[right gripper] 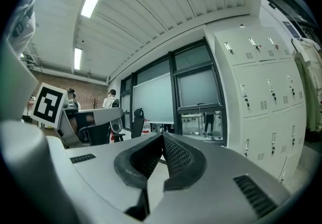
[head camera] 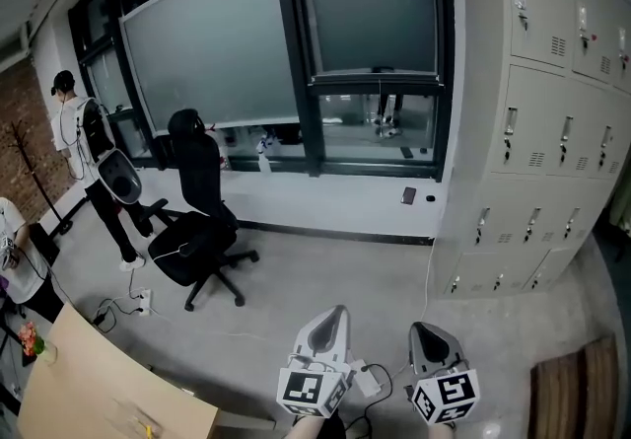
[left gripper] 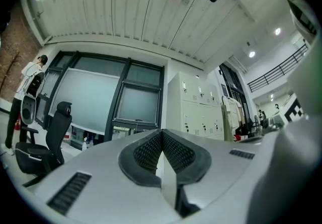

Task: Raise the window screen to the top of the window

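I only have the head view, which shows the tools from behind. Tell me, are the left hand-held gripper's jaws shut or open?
Observer: Shut. The left hand-held gripper has its jaws together with nothing between them.
Operator: And the right one?
Observer: The right hand-held gripper is shut and empty too.
Operator: Anything past the lockers on the right?
Observer: Yes, pale clothes hang just right of the lockers.

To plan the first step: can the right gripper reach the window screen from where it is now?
Probably not yet: the right gripper is far from the window screen, across the floor. Nothing blocks the way; the office chair stands to the left, so walking closer should do.
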A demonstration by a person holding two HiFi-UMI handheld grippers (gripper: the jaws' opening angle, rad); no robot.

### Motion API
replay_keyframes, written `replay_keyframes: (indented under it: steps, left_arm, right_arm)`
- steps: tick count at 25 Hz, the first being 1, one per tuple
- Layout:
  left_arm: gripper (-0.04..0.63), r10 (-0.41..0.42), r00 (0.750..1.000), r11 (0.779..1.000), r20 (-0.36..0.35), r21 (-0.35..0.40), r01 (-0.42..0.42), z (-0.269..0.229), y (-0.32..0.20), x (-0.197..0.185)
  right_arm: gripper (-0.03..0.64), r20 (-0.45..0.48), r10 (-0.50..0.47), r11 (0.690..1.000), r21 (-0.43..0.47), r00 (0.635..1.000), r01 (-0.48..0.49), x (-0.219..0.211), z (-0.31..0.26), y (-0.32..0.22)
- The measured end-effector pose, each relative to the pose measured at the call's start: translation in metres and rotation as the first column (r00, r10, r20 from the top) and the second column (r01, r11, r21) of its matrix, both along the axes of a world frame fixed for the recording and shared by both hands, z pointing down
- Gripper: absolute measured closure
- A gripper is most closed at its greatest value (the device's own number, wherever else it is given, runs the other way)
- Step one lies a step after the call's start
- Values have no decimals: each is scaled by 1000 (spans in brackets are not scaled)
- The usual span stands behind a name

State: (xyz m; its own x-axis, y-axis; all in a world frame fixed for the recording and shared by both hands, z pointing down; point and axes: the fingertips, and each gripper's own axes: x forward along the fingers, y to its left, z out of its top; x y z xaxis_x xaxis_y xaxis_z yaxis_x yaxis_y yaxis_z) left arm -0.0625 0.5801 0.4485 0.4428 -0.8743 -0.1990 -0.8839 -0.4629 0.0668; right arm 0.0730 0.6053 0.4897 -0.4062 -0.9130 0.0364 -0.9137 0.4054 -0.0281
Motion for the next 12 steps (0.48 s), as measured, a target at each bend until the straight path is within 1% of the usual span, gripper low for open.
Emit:
replay_keyframes:
  steps: [3,5,7,12]
  left_arm:
    - [592,30,999,1000,-27,-6,-31,6,-34,4]
    - [592,52,998,999,-31,5,-52,5,-60,5]
    - [592,48,999,999,-20,17,-47,1,-91,-5]
    - [592,27,999,999,-25,33,-26,-13,-185,-41]
  right_arm:
    - [612,30,-3,1000,-9,1000,3,1,0,-32]
    - [612,45,-5,1000,-22,999,6,2,0,-59]
    - [612,63,-3,1000,-22,998,5,-4,-3,-92]
    - [612,62,-9,999,43,998,6,-34,-29,-187]
